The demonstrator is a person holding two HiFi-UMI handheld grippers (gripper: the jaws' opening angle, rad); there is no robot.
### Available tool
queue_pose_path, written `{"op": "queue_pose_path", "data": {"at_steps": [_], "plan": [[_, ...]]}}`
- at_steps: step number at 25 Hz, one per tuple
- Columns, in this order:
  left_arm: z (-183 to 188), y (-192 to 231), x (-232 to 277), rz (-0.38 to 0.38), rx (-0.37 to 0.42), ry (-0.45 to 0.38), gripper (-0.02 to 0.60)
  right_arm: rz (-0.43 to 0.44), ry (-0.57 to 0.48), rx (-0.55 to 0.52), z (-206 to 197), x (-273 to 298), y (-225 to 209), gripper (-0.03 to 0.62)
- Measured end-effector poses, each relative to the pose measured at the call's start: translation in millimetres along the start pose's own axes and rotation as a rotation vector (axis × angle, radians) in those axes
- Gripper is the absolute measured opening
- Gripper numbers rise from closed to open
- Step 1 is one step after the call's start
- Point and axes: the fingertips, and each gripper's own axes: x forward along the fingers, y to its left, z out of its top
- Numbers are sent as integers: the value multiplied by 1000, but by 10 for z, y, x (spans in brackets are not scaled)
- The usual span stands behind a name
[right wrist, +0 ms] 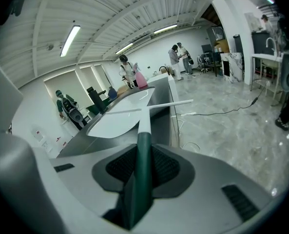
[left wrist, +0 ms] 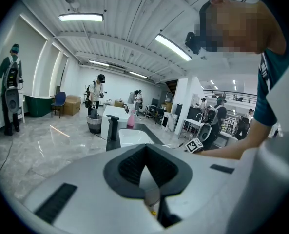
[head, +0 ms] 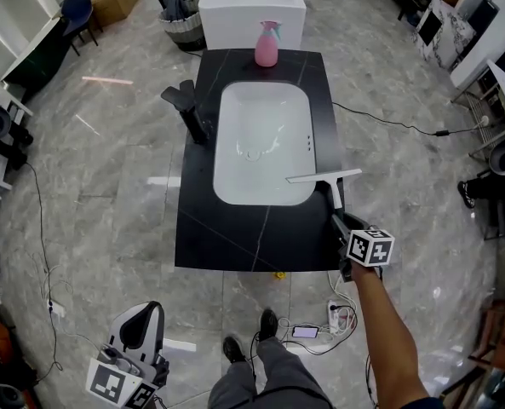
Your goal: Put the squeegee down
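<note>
Head view: at near left the bottom edge is cutting off the left gripper (head: 141,335), and its white body is hiding the jaws. The marker cube (head: 370,247) is covering the right gripper (head: 344,228) where it grips. Right gripper view: the near end of the squeegee (right wrist: 143,155) handle is running out of sight between the pads (right wrist: 171,167). Whether the blade is touching the sink (head: 307,196) rim is not showing. The far people (right wrist: 126,72) are reading too small for detail.

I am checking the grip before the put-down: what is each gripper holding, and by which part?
The right gripper holds the squeegee by its dark green handle. The left gripper holds nothing.
</note>
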Motion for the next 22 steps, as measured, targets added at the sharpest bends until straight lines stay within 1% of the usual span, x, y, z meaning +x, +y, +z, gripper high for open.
{"op": "queue_pose_path", "data": {"at_steps": [5, 9, 13, 15, 19, 21, 22], "plan": [[15, 49, -39, 2, 0, -9, 5, -28, 19, -30, -35, 56, -14, 98], [39, 65, -90, 0, 0, -19, 5, -42, 26, -27, -33, 55, -29, 101], [78, 118, -164, 2, 13, -36, 5, -63, 22, -10, -13, 21, -48, 130], [111, 161, -216, 4, 31, -48, 5, -83, 7, 2, 22, -36, -54, 144], [186, 201, -323, 5, 40, -68, 5, -133, -40, 24, 144, -271, -13, 175], [240, 206, -387, 3, 46, -80, 5, -106, -82, 36, 253, -449, 132, 175], [272, 201, -417, 0, 49, -88, 5, -70, -111, 44, 331, -560, 257, 144]]}}
